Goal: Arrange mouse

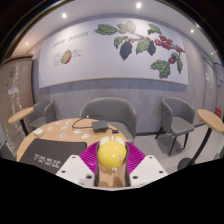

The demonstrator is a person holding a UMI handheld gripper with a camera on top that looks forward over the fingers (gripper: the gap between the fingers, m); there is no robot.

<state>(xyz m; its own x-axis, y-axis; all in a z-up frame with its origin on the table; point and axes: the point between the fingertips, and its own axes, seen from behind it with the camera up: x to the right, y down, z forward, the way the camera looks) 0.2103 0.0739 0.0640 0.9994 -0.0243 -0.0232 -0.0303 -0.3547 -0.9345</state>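
Observation:
A yellow rounded mouse [112, 152] sits between my two fingers, held above the table. My gripper [112, 162] is shut on it. The magenta pads [92, 158] press on its left and right sides. The mouse's lower part is hidden between the fingers. A round wooden table [58, 131] lies below and beyond the fingers, to the left.
A black mat with white lettering [45, 157] lies on the table's near left. A dark item with a cable [82, 124] rests at the table's far side. Grey armchairs [108, 112] [178, 112] stand beyond, below a wall with a plant mural [140, 42].

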